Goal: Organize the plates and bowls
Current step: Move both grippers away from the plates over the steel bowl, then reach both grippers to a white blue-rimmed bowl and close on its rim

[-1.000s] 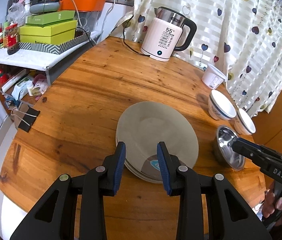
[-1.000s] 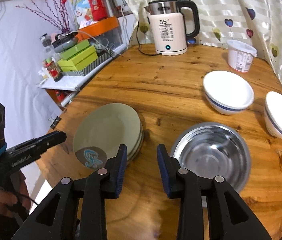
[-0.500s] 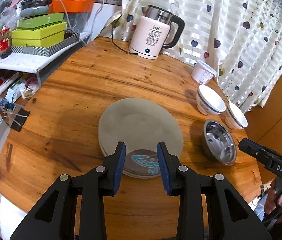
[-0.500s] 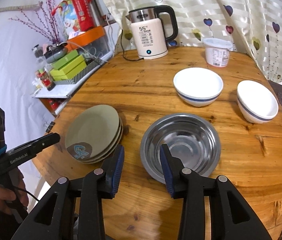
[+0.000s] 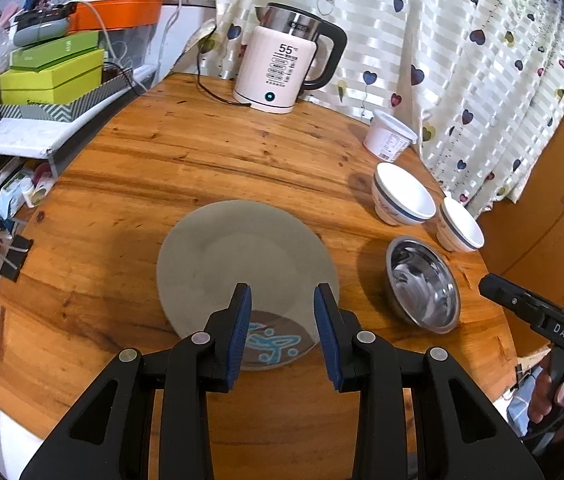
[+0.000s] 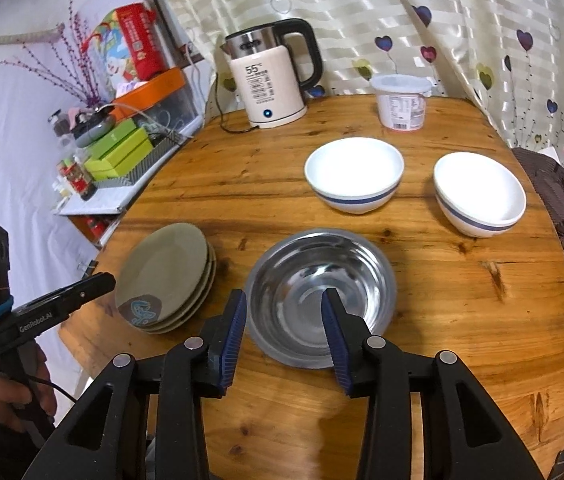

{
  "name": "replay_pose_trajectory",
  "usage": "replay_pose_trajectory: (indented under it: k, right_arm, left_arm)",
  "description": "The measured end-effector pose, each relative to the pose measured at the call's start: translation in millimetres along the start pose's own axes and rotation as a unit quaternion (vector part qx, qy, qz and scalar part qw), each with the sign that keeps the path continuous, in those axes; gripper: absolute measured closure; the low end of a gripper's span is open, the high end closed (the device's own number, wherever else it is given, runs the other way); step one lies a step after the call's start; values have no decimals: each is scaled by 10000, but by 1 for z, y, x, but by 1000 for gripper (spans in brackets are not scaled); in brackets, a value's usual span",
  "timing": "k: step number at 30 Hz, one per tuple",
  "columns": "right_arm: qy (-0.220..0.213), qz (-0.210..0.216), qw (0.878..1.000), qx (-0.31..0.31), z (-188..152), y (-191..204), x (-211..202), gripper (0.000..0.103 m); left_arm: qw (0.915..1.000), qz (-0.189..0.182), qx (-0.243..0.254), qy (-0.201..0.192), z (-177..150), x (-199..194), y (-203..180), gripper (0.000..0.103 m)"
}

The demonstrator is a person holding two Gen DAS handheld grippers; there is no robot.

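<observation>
Plates (image 5: 242, 256) sit stacked on the bench (image 5: 202, 160), toward its left near edge, the top one grey with a blue figure on its near rim. In the left wrist view the left tongs (image 5: 282, 330) hover over the near part of that stack, jaws partly apart with nothing gripped; the blue figure shows through the gap between the pads. In the right wrist view the same stack (image 6: 164, 276) lies left of the right tongs (image 6: 284, 336), with the left tool reaching in from the left edge, held by a hand (image 6: 14, 396).

Just right of the plates stands a steel bowl (image 6: 320, 292), upright and empty. The right tongs hang above its near rim, jaws partly apart and holding nothing; the left pad lines up with the bowl's left rim and the right pad shows over its inside, though I cannot tell whether either touches.

Behind the steel bowl are two white bowls with blue bands, one bowl (image 6: 354, 174) toward the middle, the other bowl (image 6: 480, 194) to its right, apart from each other. At the bench's far side stand a kettle (image 6: 268, 80) on the left and a tub (image 6: 400, 102) on the right, before a curtain (image 6: 442, 20).
</observation>
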State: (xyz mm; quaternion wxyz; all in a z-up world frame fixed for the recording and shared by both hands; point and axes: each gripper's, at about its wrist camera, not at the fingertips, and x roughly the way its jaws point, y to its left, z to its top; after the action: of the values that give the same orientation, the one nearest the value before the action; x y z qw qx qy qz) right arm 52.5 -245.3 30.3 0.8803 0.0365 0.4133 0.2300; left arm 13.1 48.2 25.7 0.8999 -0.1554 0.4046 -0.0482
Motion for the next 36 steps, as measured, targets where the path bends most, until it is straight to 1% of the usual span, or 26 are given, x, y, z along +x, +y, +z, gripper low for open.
replay_pose_trajectory:
  k: [10,15,22,27,31,33,36]
  right_arm:
    - [17,-41,9998,169,7,-15,1,64]
    - [23,-84,9997,249,12,-24,1,60]
    - [30,-127,9991,408,23,-40,4,59]
    - [90,-143,9981,598,31,-53,13,59]
    - [40,-176,9970,750,39,-64,20,60]
    - [34,-169,9961,870,43,-71,26,60]
    - [16,-153,9952,969,50,-81,33,65]
  left_arm:
    - [9998,-70,173,87,13,14,-20,69]
    - [9995,-129,265,133,20,21,-31,69]
    - [9986,-194,422,265,34,37,-48,69]
    - [9975,-330,495,372,50,52,-59,69]
    - [9962,-472,551,480,62,66,-71,69]
    - [9956,-513,580,527,68,76,-78,69]
    - [9946,-614,586,598,78,89,-88,69]
